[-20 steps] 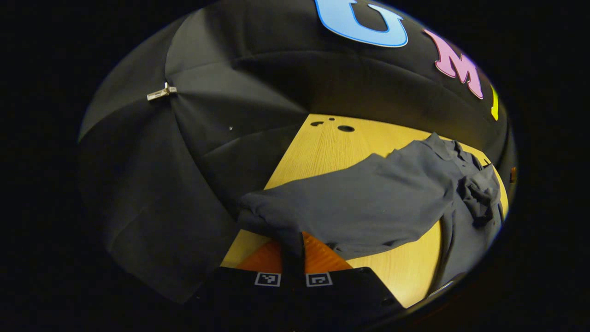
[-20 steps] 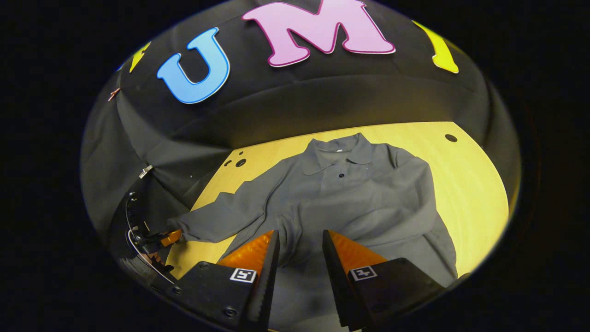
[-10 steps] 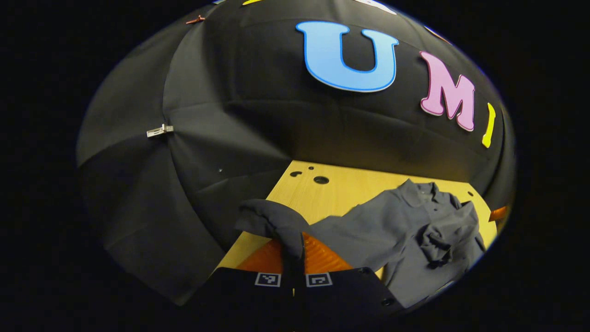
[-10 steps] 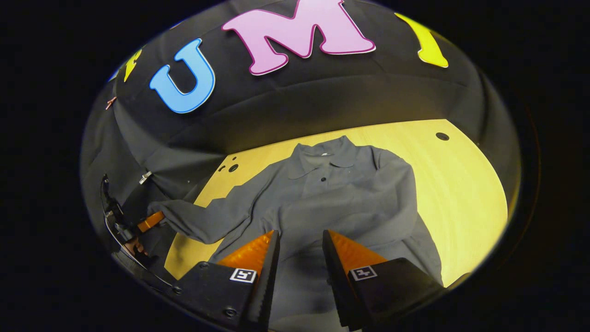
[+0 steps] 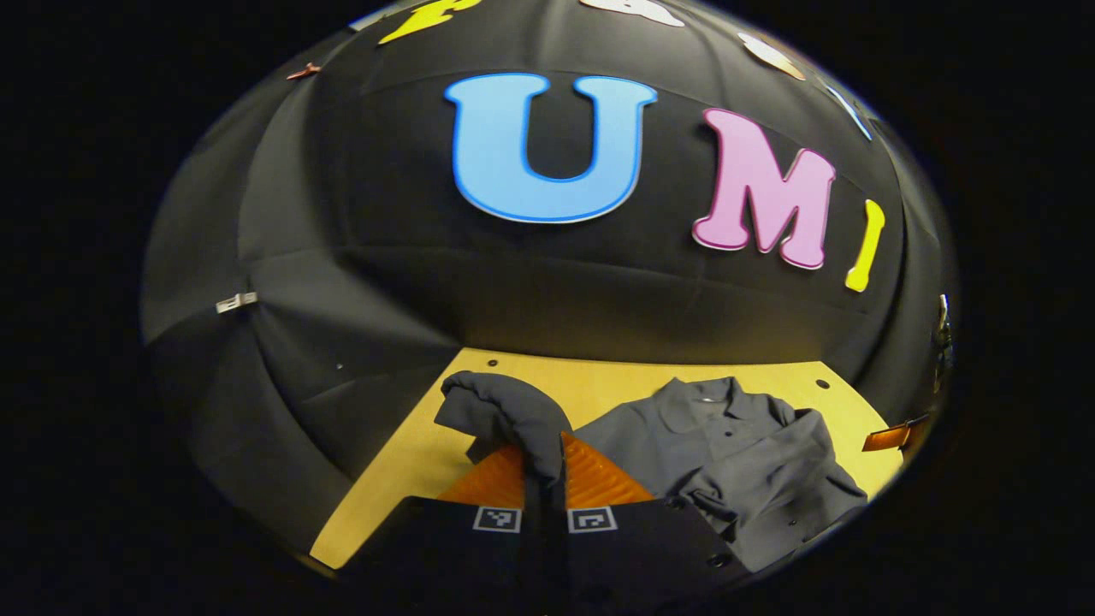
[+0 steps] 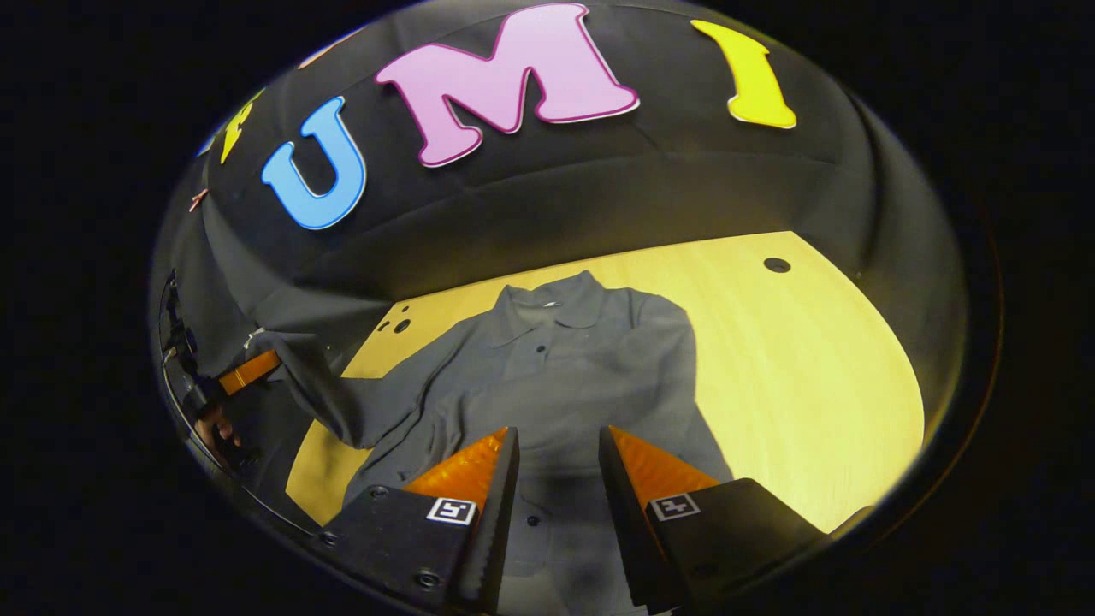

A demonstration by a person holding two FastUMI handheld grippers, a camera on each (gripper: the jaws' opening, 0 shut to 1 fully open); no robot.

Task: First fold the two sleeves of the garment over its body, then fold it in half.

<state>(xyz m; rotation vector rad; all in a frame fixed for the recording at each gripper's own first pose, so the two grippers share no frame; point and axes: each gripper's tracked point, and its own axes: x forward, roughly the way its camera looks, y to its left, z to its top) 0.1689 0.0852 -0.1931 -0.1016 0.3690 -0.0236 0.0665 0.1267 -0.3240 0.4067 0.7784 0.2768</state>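
Left claw [image 5: 545, 466] pinching lifted sleeve [image 5: 505, 411], right claw [image 6: 558, 479] parted above garment [image 6: 556, 368]

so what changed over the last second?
The left gripper, clamped on the sleeve cuff throughout, has lifted it off the table and is carrying it up, toward the shirt body. The right gripper stayed open above the hem; the other sleeve stayed folded across the body.
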